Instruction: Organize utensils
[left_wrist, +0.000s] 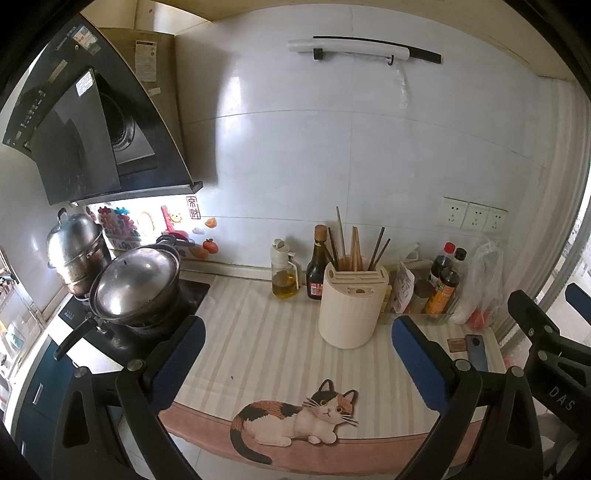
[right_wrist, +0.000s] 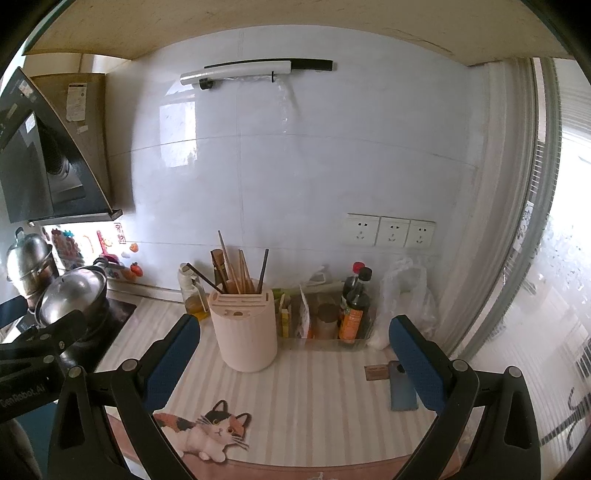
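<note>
Left wrist view shows our left gripper (left_wrist: 297, 363) spread wide and empty, like our right gripper (right_wrist: 293, 360), both hovering short of the utensil holder (left_wrist: 351, 304), where chopsticks (left_wrist: 354, 245) stand upright, splayed unevenly.

White glossy wall tiles (left_wrist: 295, 147) fill the centre, a black range hood (left_wrist: 92, 122) sits upper left, three sockets (right_wrist: 391, 230) lower right, and bright daylight enters through the window (right_wrist: 569, 221) at the right edge
</note>
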